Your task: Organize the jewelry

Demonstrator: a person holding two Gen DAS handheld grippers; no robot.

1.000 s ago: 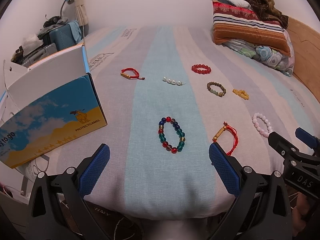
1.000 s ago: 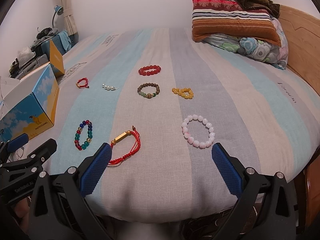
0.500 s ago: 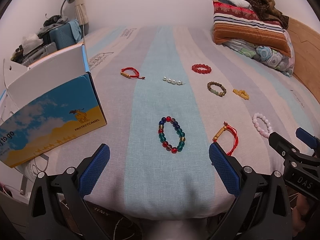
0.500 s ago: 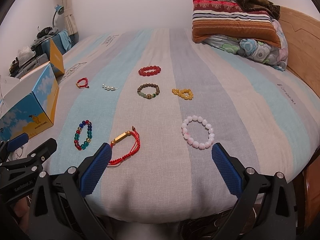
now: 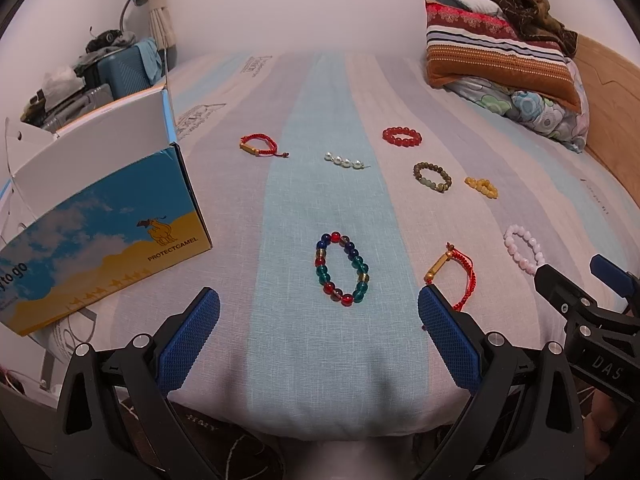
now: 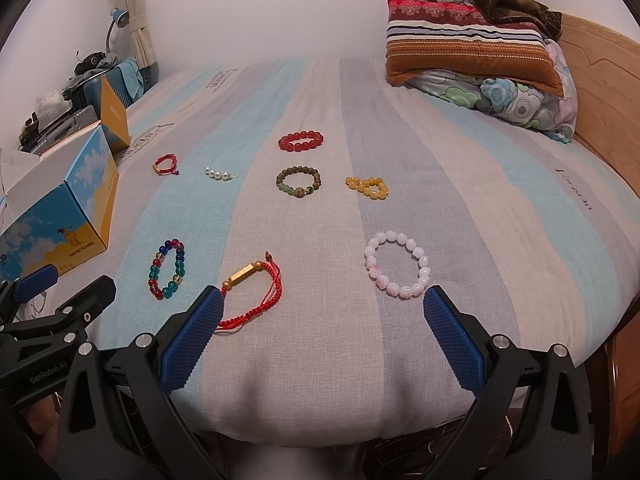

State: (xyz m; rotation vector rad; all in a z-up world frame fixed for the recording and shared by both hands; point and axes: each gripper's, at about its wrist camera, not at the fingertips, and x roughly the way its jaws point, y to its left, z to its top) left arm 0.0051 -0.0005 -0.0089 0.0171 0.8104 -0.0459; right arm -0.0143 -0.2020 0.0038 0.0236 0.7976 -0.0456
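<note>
Stretching wide, the striped bed (image 6: 400,208) carries everything; the blue-and-yellow box (image 5: 104,236) sits at its left edge. Left gripper (image 5: 318,322) gapes empty before the multicolour bead bracelet (image 5: 341,269). Right gripper (image 6: 322,324), jaws wide, hovers between red cord bracelet (image 6: 256,292) and pink bracelet (image 6: 398,264).

Both views look from the foot of the bed (image 5: 320,380) toward the pillows (image 6: 468,44), low and close to its edge; the left view sits further left, beside the box (image 5: 108,236); the right view sits further right, nearer the headboard (image 6: 600,92); both share all the bracelets, and each catches the other gripper at its side.
</note>
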